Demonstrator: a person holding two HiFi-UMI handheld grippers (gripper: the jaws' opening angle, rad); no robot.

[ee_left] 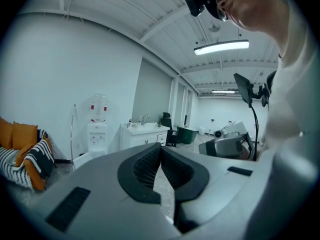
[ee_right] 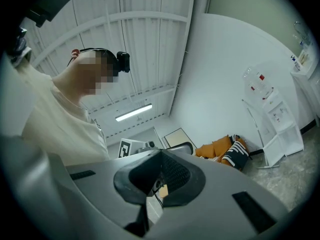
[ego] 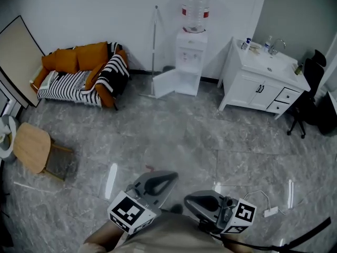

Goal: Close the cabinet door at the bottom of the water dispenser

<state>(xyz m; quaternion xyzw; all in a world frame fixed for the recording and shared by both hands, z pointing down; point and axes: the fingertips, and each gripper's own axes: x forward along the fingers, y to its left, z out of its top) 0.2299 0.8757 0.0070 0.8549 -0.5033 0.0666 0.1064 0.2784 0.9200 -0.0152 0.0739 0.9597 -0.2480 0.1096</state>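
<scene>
A white water dispenser [ego: 190, 50] with a clear bottle on top stands against the far wall. The cabinet door [ego: 169, 83] at its bottom is swung open to the left. Both grippers are low and close to the person, far across the floor from it. The left gripper [ego: 160, 179] is shut with nothing in it. The right gripper [ego: 196, 200] is also shut and empty. In the left gripper view the dispenser [ee_left: 97, 133] shows far off beyond the closed fingertips [ee_left: 160, 148]. In the right gripper view the dispenser [ee_right: 274, 115] and its open door [ee_right: 274, 151] sit at the right.
An orange sofa [ego: 84, 70] with a striped blanket stands left of the dispenser, and a thin pole [ego: 154, 46] leans between them. A white sink vanity [ego: 263, 83] and a black office chair [ego: 310, 88] are at the right. A wooden chair [ego: 32, 147] is near left.
</scene>
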